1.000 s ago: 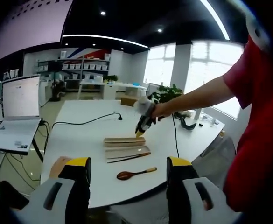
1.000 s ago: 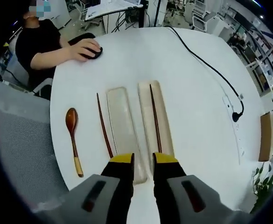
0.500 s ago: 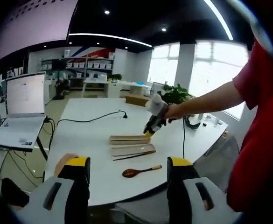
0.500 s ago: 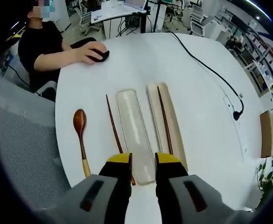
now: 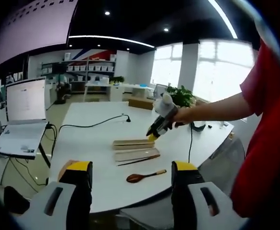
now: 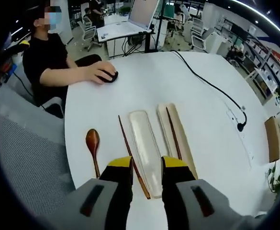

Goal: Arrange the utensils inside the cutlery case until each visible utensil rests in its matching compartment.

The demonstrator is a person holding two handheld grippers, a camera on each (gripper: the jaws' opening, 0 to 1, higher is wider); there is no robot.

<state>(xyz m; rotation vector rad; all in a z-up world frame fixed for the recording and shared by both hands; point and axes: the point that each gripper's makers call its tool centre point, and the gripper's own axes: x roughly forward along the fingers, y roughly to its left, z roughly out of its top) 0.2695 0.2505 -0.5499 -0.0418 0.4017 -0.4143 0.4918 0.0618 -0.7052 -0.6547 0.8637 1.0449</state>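
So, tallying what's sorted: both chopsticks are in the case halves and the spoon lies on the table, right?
Not quite. One chopstick lies in the tan case half; the other chopstick lies on the table beside the clear half. The spoon is on the table, per the right gripper view.

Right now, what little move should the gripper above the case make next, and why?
Probably lower the right gripper toward the loose dark wooden chopstick lying on the round white table beside the pale empty tray. Its twin chopstick already lies in the beige tray, and the jaws are open above with nothing held.
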